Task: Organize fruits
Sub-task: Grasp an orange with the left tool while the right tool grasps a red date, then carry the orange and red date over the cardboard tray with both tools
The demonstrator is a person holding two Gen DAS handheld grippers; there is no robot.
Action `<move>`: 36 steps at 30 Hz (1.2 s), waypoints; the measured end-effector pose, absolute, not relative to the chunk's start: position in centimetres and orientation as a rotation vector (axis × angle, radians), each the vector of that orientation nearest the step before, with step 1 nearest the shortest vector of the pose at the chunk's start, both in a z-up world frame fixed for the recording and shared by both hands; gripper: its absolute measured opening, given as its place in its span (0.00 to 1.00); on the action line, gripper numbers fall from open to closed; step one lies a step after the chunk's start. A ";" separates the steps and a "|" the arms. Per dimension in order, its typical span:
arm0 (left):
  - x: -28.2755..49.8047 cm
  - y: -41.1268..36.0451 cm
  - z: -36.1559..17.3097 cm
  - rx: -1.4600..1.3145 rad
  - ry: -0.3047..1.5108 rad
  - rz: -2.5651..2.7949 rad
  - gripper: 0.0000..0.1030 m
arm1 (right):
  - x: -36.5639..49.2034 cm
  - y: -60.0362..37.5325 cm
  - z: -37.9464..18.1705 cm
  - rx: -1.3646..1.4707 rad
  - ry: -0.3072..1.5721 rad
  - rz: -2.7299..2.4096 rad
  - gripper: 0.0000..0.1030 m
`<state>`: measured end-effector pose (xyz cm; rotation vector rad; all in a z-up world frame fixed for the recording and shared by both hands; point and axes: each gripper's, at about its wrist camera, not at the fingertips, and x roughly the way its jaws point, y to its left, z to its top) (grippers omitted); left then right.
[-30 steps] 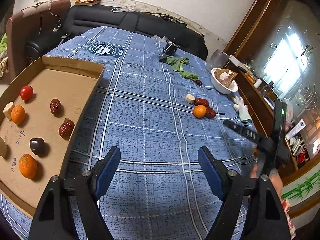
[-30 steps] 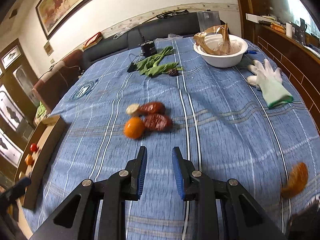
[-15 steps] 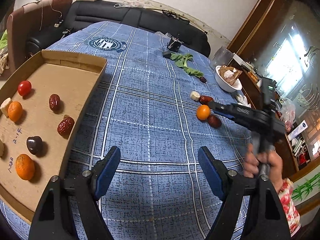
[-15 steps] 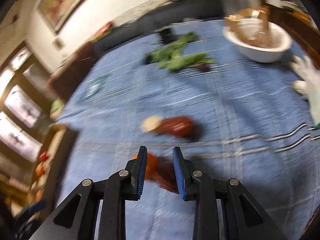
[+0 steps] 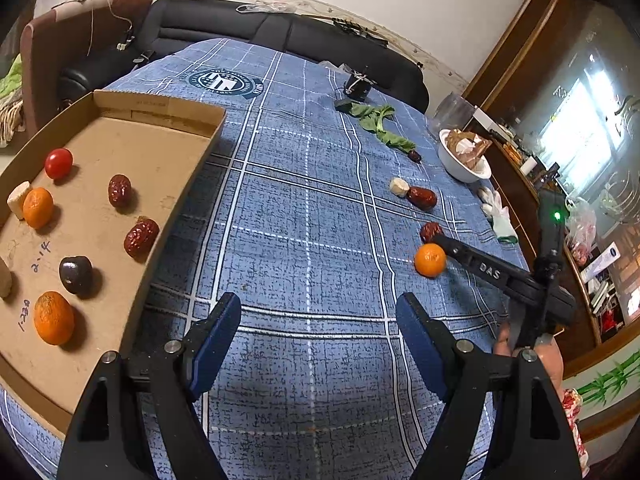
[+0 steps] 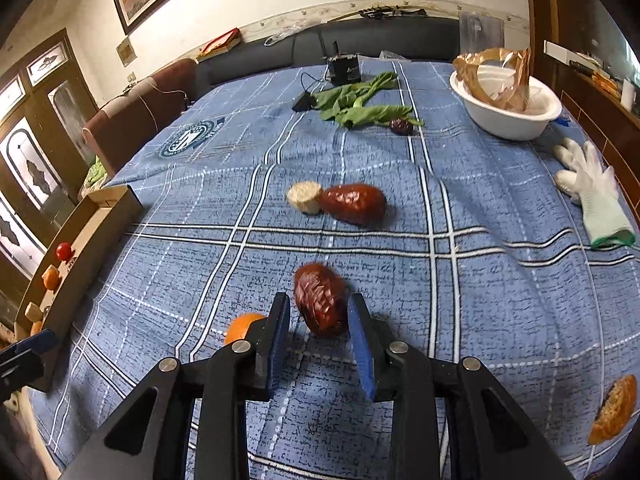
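My right gripper (image 6: 320, 312) is open, its blue pads on either side of a red date (image 6: 320, 300) lying on the blue cloth; the pads do not clearly touch it. A small orange (image 6: 242, 326) sits just left of the left pad. A second red date (image 6: 354, 204) and a pale round piece (image 6: 305, 197) lie farther ahead. In the left wrist view the right gripper (image 5: 438, 240) reaches the date (image 5: 430, 231) and the orange (image 5: 430, 260). My left gripper (image 5: 320, 328) is open and empty over the cloth, beside the cardboard tray (image 5: 160, 128) holding several fruits.
A white bowl (image 6: 508, 120) with wrappers stands at the back right, a white glove (image 6: 592, 188) near the right edge, green leaves (image 6: 360, 104) and a dark date (image 6: 401, 126) at the back. An orange peel piece (image 6: 614, 408) lies at the near right.
My right gripper moved forward to the fruits and opened wider, now straddling the nearer red date. The orange now lies left of its left pad. The left gripper stayed put.
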<state>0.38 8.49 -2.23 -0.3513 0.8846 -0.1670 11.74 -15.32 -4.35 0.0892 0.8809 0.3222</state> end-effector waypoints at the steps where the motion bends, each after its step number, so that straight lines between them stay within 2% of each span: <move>1: 0.4 8.2 -2.3 -0.343 0.887 -0.170 0.77 | 11.9 -15.4 -4.5 0.094 0.877 0.320 0.31; 12: 2.0 3.5 -2.8 -0.221 0.926 -0.227 0.77 | 11.7 -18.5 -4.6 0.256 0.844 0.309 0.28; 21: 6.7 -3.6 -3.7 -0.056 0.942 -0.335 0.77 | 11.7 -19.2 -4.2 0.257 0.833 0.287 0.28; 30: 10.0 -7.2 -5.4 0.034 0.941 -0.411 0.61 | 12.8 -18.2 -5.0 0.283 0.877 0.375 0.29; 34: 10.9 -8.0 -6.5 0.046 0.957 -0.423 0.45 | 12.6 -18.1 -5.1 0.275 0.879 0.371 0.28; 36: 10.7 -8.2 -6.5 0.054 0.944 -0.425 0.42 | 12.5 -18.3 -5.0 0.276 0.870 0.359 0.28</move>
